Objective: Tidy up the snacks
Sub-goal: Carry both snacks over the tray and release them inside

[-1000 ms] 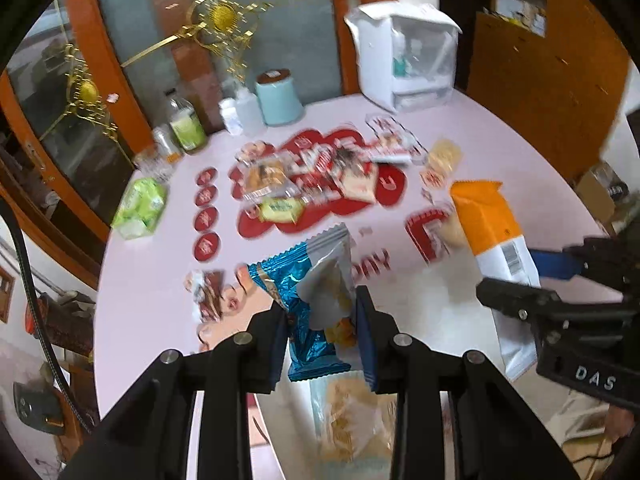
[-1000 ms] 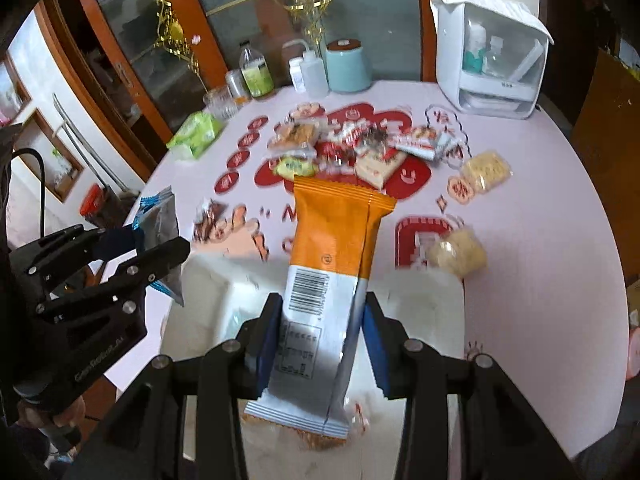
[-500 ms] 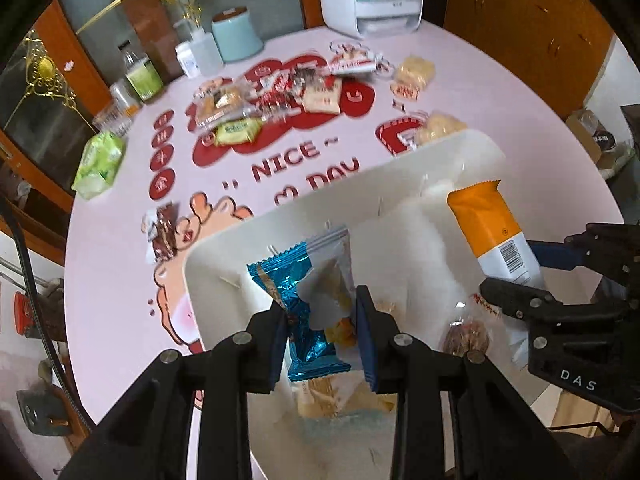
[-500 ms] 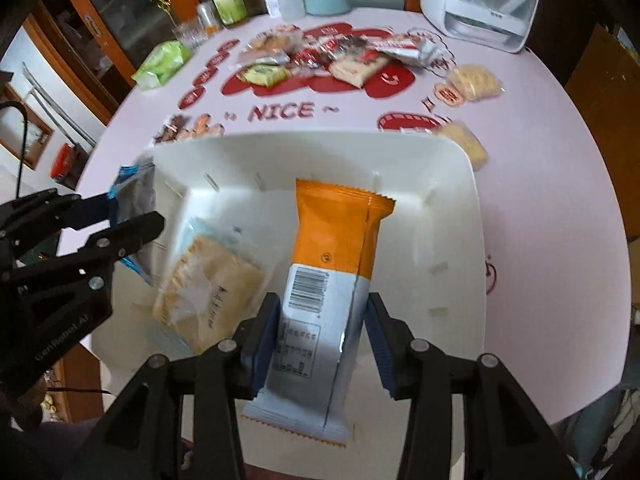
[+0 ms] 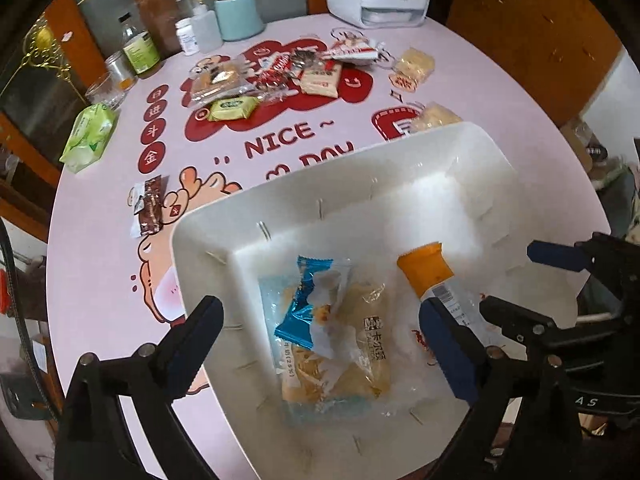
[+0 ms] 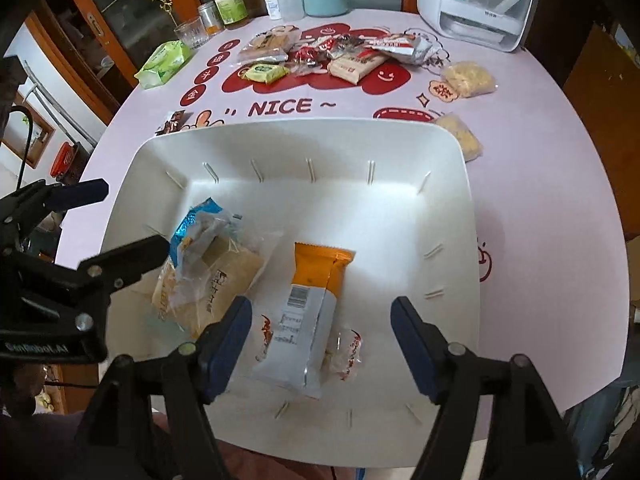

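fingers of both grippers, left gripper [image 5: 320, 344] and right gripper [image 6: 322, 338], spread wide and empty above a white bin [image 6: 448, 148].
blue packet [image 5: 310, 304] and orange packet [image 6: 316, 276] lie inside it; a snack pile [image 6: 336, 54] waits on the pink surface [image 6: 540, 184]. only the right view shows a small red-printed wrapper [image 6: 350, 350] clearly.

Tablecloth [image 6: 540, 208]: we read "NICE ~" in red; in the left wrist view a partly hidden "DAY" below it.
Clear cracker packet [image 5: 360, 344]: we read "(25%)" and Chinese characters we cannot make out.
Left gripper [image 6: 92, 220] body: faint "GenRobot.AI".
Right gripper [image 5: 516, 280] body: only "AS" shows.
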{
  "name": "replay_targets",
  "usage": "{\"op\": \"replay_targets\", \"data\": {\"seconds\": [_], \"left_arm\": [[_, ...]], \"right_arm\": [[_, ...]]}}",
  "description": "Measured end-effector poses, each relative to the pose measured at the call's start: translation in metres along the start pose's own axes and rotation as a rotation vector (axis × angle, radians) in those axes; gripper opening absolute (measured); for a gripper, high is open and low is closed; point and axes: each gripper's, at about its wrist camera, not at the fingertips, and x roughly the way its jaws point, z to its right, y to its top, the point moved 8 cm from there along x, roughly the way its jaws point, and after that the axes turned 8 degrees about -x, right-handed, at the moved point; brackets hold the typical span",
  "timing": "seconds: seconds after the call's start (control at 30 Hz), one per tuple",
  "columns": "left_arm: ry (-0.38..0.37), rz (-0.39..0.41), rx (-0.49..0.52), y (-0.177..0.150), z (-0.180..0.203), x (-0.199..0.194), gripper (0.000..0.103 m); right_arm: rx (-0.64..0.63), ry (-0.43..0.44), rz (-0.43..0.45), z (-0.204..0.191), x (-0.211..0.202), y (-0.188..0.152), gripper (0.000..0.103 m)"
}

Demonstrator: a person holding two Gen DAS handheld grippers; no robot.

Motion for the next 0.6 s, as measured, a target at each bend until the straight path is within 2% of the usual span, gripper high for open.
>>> {"op": "replay_targets", "data": {"seconds": [0.2, 0.4, 0.6], "left_arm": [[-0.020, 0.062, -0.040, 0.008, -0.008, -0.016, 0.098], [0.008, 0.152, -0.013, 0.022, -0.013, -0.036, 0.098], [-0.023, 0.177, -0.057, 0.041, -0.023, -0.052, 0.098]], "right_arm": [[-0.008, -0.044, 0.020, -0.004, -0.006, 0.007, 0.073], [0.041, -0.012, 0.046, 0.002, -0.014, 0.019, 0.073], [0.076, 0.006, 0.078, 0.013, -0.026, 0.036, 0.073]]}}
